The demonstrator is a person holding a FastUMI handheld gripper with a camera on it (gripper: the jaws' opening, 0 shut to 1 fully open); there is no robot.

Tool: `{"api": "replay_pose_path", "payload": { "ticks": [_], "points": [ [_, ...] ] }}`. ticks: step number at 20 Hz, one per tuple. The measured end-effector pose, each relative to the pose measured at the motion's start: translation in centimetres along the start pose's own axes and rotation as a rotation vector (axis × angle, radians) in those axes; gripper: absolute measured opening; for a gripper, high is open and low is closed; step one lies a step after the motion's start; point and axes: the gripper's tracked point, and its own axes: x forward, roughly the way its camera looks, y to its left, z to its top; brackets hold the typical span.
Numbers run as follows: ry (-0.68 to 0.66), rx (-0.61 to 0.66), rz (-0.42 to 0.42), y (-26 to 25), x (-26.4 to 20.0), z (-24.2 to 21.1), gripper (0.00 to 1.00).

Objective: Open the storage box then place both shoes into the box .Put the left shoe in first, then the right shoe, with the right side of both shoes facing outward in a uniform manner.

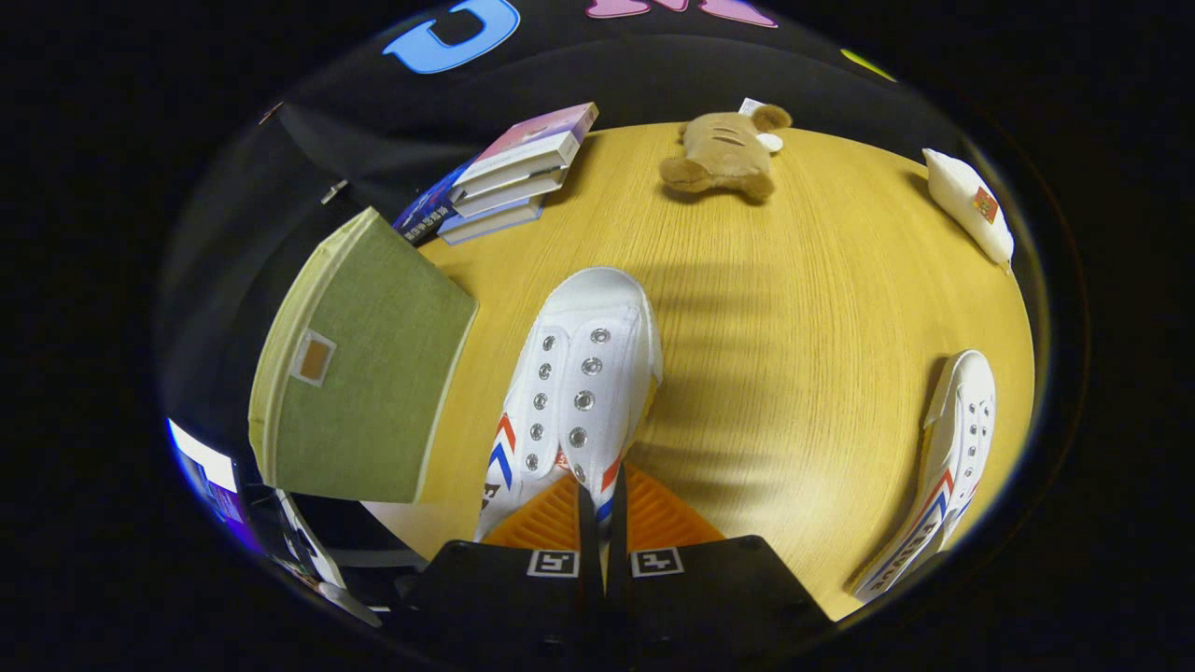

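Gripper view, claw (597, 523) level, fingers pinching white shoe (579, 383) tongue, above table (794, 308)

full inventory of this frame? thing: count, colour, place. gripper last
shoe in gripper: 1, white with red and blue chevrons, between the fingers, toe pointing away over the table
second shoe: 1, white with red and blue stripes, lying on its side on the table, off to the right of the fingers
storage box: 1, green fabric with pale trim, left of the held shoe, lid closed
books: a stack of about three, white, blue and pink covers, beyond the box
plush toy: 1, brown, far side of the table
pouch: 1, white, far right edge of the table
table: 1, light wood
gripper: 1, fingers nearly closed on the shoe's heel end
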Motion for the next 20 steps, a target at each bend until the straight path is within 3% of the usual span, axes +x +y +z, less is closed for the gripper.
{"api": "replay_pose_path", "payload": {
  "ticks": [7,12,20],
  "points": [
    [-0.131,0.116,0.012,7.6,-8.2,3.9,0.05],
    [-0.197,0.216,0.124,17.0,-11.3,6.3,0.05],
    [-0.189,0.157,0.192,28.4,-7.6,7.4,0.05]
  ]
}}
